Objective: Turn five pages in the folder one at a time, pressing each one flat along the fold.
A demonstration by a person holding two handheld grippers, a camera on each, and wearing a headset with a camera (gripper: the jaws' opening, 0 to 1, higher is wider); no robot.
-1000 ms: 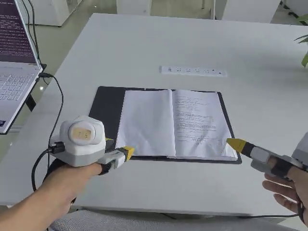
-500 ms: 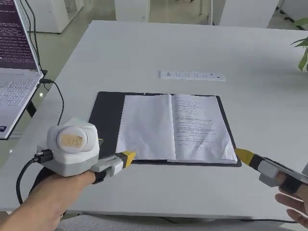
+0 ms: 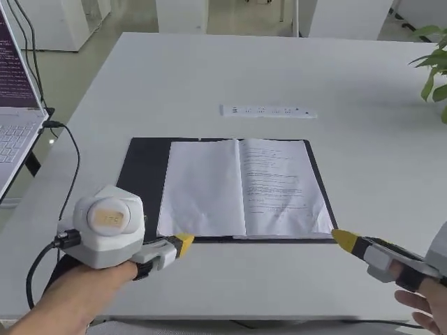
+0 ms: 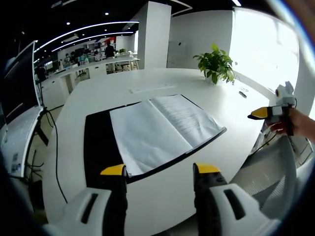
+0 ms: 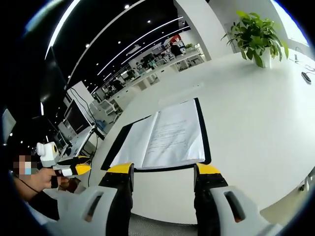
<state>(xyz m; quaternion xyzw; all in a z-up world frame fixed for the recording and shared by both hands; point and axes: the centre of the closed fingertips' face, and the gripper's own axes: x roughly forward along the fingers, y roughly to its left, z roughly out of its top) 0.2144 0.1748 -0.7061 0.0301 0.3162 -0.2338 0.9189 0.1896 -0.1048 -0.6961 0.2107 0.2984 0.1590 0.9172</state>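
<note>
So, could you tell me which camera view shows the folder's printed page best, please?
The head view: the printed page lies nearly square-on, with its text lines visible. The left gripper view shows it skewed and foreshortened; the right gripper view shows it smaller and curved.

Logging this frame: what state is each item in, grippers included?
folder: open, lying flat on the table
left gripper: open, empty, by the folder's near edge
right gripper: open, empty, by the folder's near right corner
laptop: lid up, screen lit
</note>
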